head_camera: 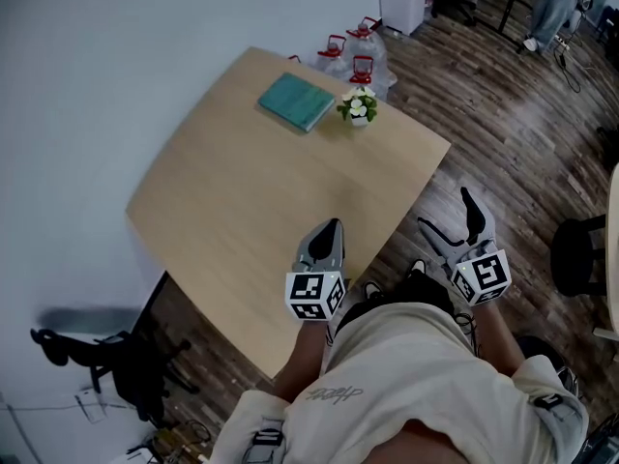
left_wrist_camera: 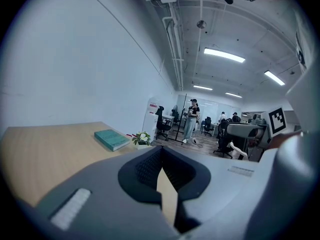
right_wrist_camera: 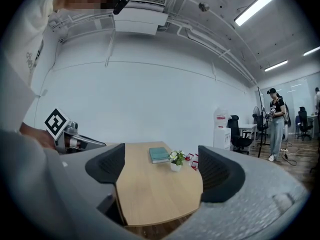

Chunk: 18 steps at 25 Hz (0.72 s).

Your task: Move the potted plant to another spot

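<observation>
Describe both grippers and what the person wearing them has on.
The left gripper and right gripper share light grey moulded shells and tapered jaws lined with black ribbed pads. Each carries a white cube printed with black square markers. No cables show. The person wears a cream top with small script lettering and grey buckled straps.

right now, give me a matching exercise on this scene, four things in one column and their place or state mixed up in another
Things:
1. small potted plant with white flowers
2. flat teal book
3. left gripper
4. right gripper

Places or states:
A. jaws wide apart, nothing between them
B. standing upright near the far edge of the light wooden table
C. jaws together
D. lying flat, just left of the plant in the head view

Pairs: 1-B, 2-D, 3-C, 4-A
</observation>
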{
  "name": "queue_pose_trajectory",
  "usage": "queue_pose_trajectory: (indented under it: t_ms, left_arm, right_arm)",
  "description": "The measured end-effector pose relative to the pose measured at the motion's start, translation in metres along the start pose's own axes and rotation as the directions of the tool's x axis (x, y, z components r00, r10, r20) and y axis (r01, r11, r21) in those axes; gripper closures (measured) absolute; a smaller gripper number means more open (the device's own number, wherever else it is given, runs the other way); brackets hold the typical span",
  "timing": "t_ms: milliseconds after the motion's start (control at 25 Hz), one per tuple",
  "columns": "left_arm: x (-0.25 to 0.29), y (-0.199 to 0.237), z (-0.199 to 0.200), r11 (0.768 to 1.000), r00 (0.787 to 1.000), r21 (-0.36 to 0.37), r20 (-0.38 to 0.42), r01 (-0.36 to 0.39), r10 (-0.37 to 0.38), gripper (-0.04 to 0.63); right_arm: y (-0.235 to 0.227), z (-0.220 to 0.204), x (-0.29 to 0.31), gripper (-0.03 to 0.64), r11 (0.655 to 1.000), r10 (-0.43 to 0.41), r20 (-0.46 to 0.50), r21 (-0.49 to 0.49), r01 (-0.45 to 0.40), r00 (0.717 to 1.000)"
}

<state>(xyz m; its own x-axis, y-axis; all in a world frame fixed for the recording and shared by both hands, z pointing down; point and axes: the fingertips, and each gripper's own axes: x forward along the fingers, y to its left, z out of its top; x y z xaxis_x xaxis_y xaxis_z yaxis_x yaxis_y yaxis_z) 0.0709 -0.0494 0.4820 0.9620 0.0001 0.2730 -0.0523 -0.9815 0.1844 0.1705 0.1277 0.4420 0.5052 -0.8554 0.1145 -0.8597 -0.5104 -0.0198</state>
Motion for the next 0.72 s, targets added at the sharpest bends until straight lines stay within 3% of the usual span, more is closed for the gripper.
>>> queue_pose_trajectory:
  t_ms: [360, 720]
  left_arm:
    - [0.011, 0.008, -0.001, 1.000, 1.000, -0.013, -0.017, 0.005, -0.005, 0.581]
    - [0.050, 0.002, 0.011, 1.000, 0.999, 0.005, -0.046, -0.018, 0.018, 0.581]
  right_arm:
    - [-0.006, 0.004, 0.008, 0.166, 1.000, -0.012, -0.004, -0.007, 0.012, 1.000]
    - [-0.049, -0.001, 0.030, 0.166, 0.999, 0.000, -0.010, 0.049, 0.001, 1.000]
